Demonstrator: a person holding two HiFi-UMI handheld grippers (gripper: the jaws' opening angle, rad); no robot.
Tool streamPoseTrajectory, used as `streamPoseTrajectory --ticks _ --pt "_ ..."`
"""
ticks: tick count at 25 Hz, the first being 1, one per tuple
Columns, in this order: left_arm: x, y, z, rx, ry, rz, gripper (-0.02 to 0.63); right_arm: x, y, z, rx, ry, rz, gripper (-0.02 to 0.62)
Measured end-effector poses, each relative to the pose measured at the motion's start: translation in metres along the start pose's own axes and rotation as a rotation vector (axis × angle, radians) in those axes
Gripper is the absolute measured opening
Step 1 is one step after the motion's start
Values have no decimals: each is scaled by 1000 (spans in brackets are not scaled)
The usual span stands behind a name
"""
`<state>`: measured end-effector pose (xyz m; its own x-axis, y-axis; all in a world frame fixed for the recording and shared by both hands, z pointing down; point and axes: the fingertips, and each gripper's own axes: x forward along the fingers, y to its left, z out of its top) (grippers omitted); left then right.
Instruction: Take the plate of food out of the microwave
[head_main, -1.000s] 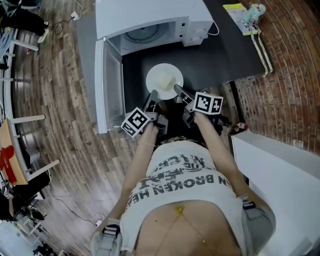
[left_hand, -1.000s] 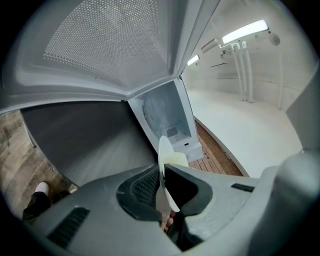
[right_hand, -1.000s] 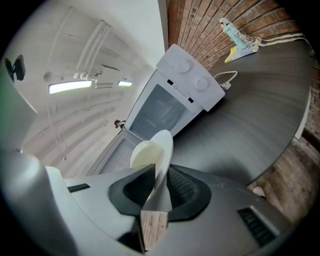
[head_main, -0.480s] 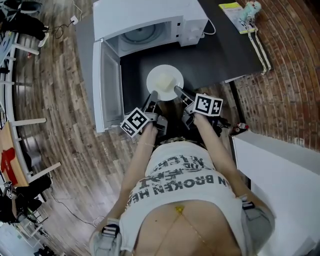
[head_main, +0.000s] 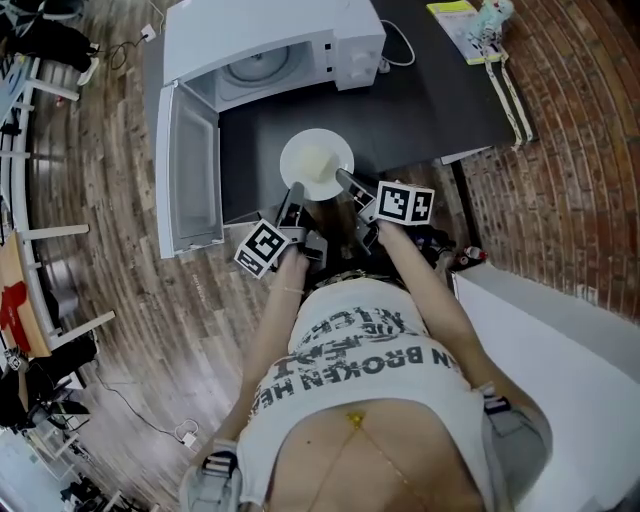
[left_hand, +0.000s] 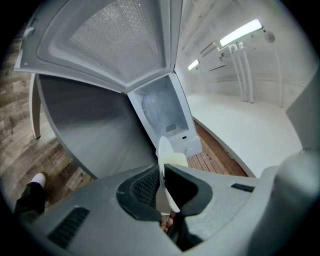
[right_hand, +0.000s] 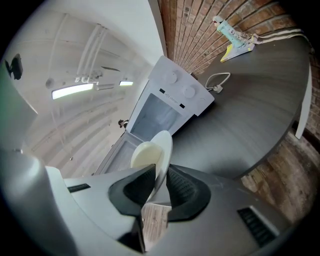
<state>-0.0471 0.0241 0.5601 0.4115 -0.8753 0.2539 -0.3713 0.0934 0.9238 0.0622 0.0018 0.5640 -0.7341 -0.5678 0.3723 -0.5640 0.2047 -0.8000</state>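
A white plate with pale food on it hangs over the dark table, in front of the white microwave. The microwave's door stands wide open to the left and its cavity with the glass turntable shows. My left gripper is shut on the plate's near left rim. My right gripper is shut on its near right rim. In the left gripper view the plate appears edge-on between the left gripper pads. The right gripper clamps the plate rim likewise.
A white cable runs from the microwave's right side. A yellow card and a small toy lie at the table's far right corner. A white counter stands to my right. Wooden floor and chair frames lie to the left.
The plate, held by both grippers, has shifted to the right of the microwave's opening and a little further from it. Both grips look the same.
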Motion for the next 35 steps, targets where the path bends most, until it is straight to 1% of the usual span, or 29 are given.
streamPoseTrajectory --ticks 4,13,24,29,35 --pt "-1 -4 -18 -13 -27 18 31 -15 -9 1 2 27 17 66" --pt "-12 -18 -50 -4 -88 38 31 -44 -15 -1 -25 70 57 66" --pt "-44 -24 -99 -16 -161 67 31 -85 -22 -23 -31 138 101 63" --pt "-52 -25 -107 -22 -189 69 32 -92 -21 -29 -37 156 117 60" --pt "-52 -28 -98 -15 -186 58 31 -89 -14 -25 -36 148 125 60"
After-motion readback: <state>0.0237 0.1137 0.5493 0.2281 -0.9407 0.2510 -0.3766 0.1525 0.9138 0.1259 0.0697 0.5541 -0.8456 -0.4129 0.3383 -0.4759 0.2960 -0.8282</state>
